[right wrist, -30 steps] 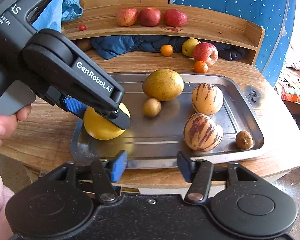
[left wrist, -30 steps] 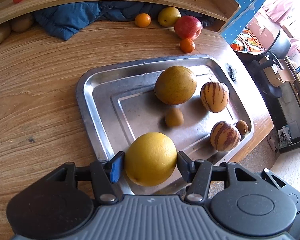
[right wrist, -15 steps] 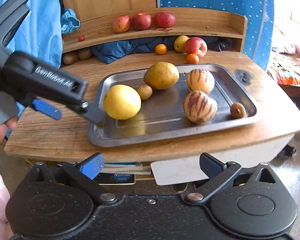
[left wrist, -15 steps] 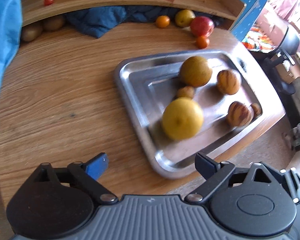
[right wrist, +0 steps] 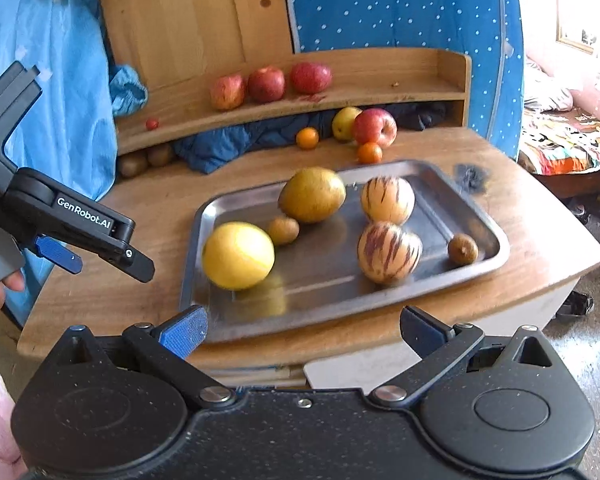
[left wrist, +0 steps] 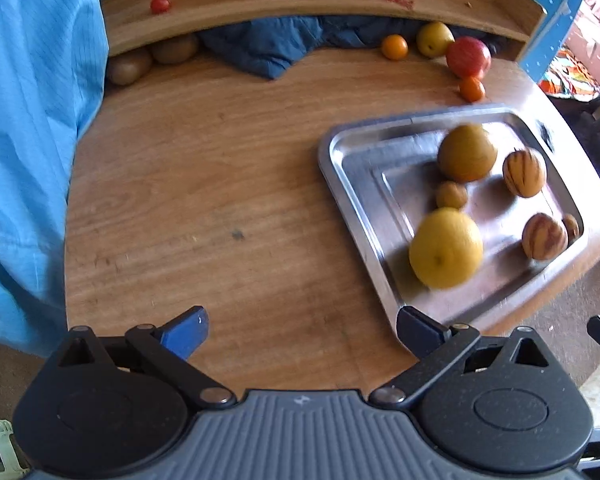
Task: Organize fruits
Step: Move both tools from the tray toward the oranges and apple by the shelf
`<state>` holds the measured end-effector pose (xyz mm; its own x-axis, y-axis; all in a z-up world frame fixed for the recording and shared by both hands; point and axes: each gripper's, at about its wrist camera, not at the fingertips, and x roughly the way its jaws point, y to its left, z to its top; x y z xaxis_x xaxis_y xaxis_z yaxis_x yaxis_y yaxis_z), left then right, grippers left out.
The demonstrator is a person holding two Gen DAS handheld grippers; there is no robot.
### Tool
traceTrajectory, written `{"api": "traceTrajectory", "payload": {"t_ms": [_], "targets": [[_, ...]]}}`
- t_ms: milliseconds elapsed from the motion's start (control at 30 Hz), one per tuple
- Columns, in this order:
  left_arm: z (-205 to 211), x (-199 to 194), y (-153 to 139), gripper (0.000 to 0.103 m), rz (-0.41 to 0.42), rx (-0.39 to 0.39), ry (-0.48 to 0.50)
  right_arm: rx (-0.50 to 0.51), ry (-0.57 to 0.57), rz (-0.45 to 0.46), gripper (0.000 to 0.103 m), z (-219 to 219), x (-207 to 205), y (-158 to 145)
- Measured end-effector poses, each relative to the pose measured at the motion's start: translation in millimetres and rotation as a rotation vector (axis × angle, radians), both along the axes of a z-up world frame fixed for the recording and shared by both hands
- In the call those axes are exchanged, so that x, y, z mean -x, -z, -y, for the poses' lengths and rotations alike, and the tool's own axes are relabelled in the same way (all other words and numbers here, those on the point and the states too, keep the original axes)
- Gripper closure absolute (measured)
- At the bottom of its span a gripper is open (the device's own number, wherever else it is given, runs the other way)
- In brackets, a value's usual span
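Left gripper (left wrist: 302, 330), jaws spread wide and holding nothing, above the bare wooden table (left wrist: 204, 184); in the right wrist view it enters from 9 o'clock (right wrist: 112, 258), clear of the tray. Right gripper (right wrist: 303, 330), jaws likewise wide and empty, facing the table's near edge. Metal tray (right wrist: 476, 216) on the table, at 3 o'clock in the left wrist view. Inside it: yellow citrus fruit (right wrist: 238, 255) at the tray's 8 o'clock corner; small brown kiwi (right wrist: 283, 230) just beside it; large greenish-brown fruit (right wrist: 312, 194) at 12 o'clock; two striped melons (right wrist: 388, 252), one behind the other, right of centre; second kiwi (right wrist: 463, 249) at 4 o'clock near the rim. Beyond the tray, a red apple (right wrist: 375, 127), a yellow-green apple and two small oranges (right wrist: 369, 153) lie loose on the table. Three red apples (right wrist: 266, 84) sit on the shelf above.
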<state>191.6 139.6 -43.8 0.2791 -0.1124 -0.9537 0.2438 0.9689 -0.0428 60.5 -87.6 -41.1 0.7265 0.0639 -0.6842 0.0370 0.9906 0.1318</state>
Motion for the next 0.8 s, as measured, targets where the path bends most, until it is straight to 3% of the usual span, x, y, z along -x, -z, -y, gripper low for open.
{"api": "traceTrajectory", "payload": {"t_ms": [200, 467, 800], "targets": [[12, -36, -1, 0.001, 0.037, 0.015, -0.034, 0.032, 0.008, 0.010, 0.001, 16, -30, -2], [41, -101, -1, 0.001, 0.088, 0.089, -0.055, 0.081, 0.045, 0.029, 0.001, 44, -81, -5], [92, -181, 26, 0.001, 0.101, 0.155, 0.000, 0.120, 0.069, -0.048, 0.001, 63, -156, 12]]}}
